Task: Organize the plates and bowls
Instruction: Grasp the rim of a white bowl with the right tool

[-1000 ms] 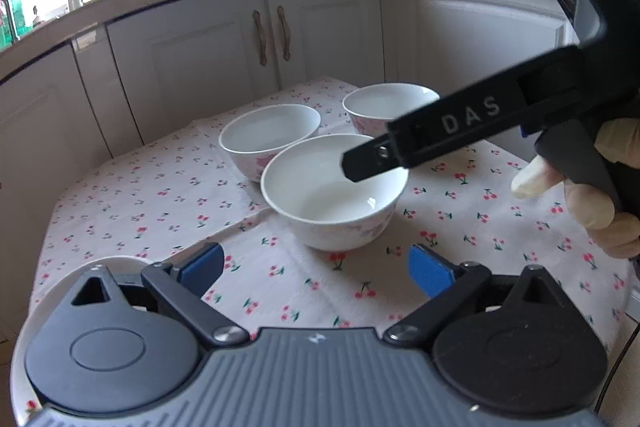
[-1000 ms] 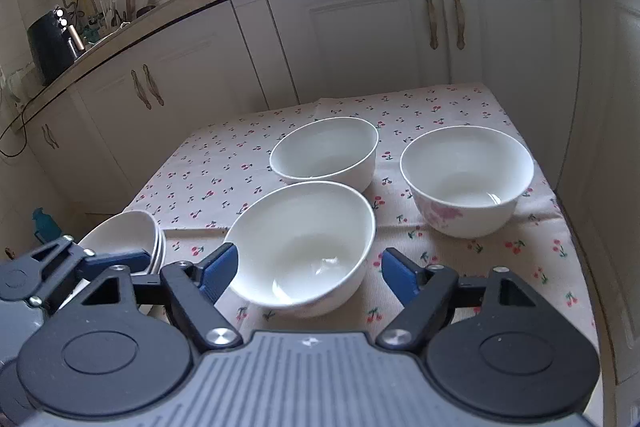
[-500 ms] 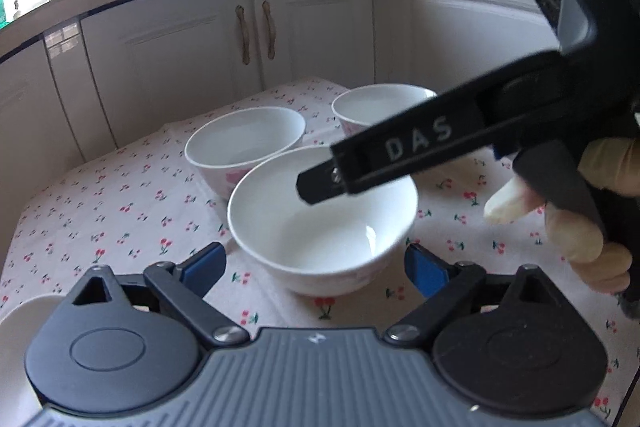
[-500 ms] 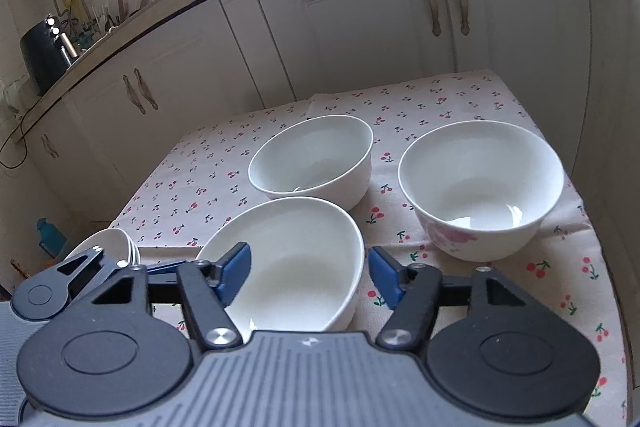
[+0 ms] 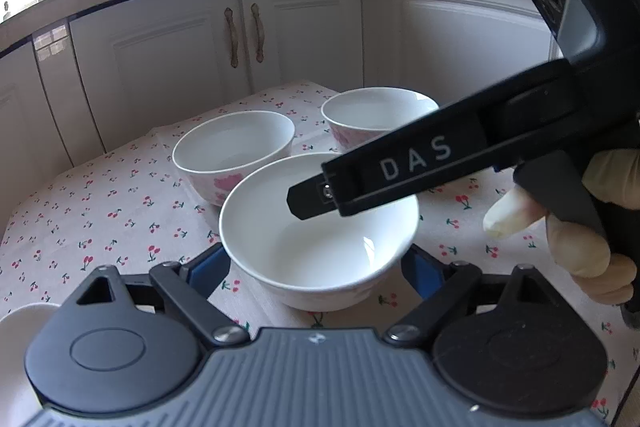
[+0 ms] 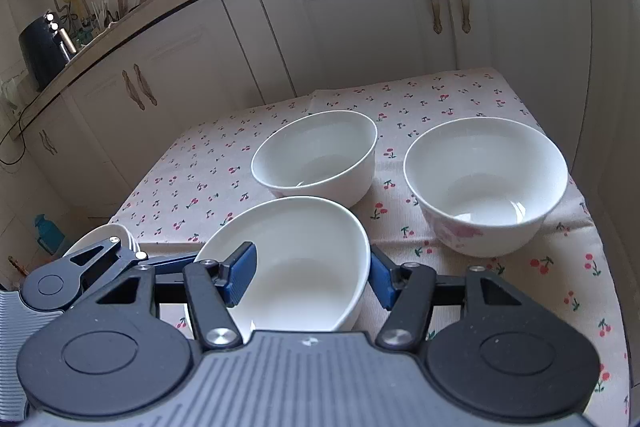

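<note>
Three white bowls stand on a cherry-print tablecloth point(image 5: 100, 203). The near bowl point(image 5: 320, 231) lies between the blue pads of my left gripper point(image 5: 316, 269), which is open around it, the pads close to its sides. In the right wrist view the same near bowl point(image 6: 296, 263) sits between the pads of my right gripper point(image 6: 312, 275), also open; its left pad point(image 6: 240, 273) is over the rim, inside the bowl. The right gripper's black finger point(image 5: 400, 179) reaches over the bowl. Two more bowls point(image 6: 316, 155) point(image 6: 484, 183) stand behind.
A stack of white dishes point(image 6: 112, 235) sits at the table's left edge, also showing low left in the left wrist view point(image 5: 16, 327). White kitchen cabinets point(image 6: 360, 19) run behind the table. A gloved hand point(image 5: 560, 223) holds the right gripper.
Both grippers have moved forward and closed in on the near bowl, so it now sits between each pair of pads. The bowls have not moved.
</note>
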### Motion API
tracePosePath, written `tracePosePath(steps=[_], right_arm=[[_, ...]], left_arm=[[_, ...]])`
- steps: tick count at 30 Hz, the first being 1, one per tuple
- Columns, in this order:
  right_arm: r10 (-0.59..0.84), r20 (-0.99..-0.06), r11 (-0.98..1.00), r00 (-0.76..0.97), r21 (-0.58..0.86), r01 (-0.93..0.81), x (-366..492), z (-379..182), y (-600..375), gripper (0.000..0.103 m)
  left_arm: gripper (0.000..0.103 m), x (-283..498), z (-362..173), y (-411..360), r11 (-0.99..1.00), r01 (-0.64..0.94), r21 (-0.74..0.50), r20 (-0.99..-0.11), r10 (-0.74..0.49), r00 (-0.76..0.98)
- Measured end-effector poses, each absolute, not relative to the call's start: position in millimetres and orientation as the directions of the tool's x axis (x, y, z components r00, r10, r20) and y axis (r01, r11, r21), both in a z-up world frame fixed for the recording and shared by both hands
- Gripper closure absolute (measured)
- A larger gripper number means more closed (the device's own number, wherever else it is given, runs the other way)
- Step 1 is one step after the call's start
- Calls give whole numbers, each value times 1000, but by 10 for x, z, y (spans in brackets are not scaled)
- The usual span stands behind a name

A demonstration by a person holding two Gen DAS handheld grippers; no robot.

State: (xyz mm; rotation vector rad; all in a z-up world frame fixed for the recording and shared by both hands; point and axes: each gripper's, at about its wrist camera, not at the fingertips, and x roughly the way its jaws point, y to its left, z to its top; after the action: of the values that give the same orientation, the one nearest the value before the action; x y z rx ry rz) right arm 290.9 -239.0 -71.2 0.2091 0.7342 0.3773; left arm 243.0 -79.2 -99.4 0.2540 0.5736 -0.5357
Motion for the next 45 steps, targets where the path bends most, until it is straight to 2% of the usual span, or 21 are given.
tracePosePath(steps=[12, 26, 42, 45], right_arm=[[401, -603, 914, 689, 307, -264, 2525, -545, -2381, 38], [430, -627, 903, 650, 317, -291, 2109, -564, -2311, 38], [424, -647, 906, 634, 316, -283, 2036, -643, -2283, 38], [436, -644, 899, 628, 335, -281, 2044, -652, -2303, 35]], left_arm=[[11, 2057, -850, -724, 818, 568, 86, -561, -431, 706], [11, 1723, -855, -633, 809, 585, 65, -598, -438, 672], [11, 1680, -936, -608, 808, 589, 33, -615, -448, 649], [9, 1695, -941, -601, 803, 595, 21, -616, -458, 640]])
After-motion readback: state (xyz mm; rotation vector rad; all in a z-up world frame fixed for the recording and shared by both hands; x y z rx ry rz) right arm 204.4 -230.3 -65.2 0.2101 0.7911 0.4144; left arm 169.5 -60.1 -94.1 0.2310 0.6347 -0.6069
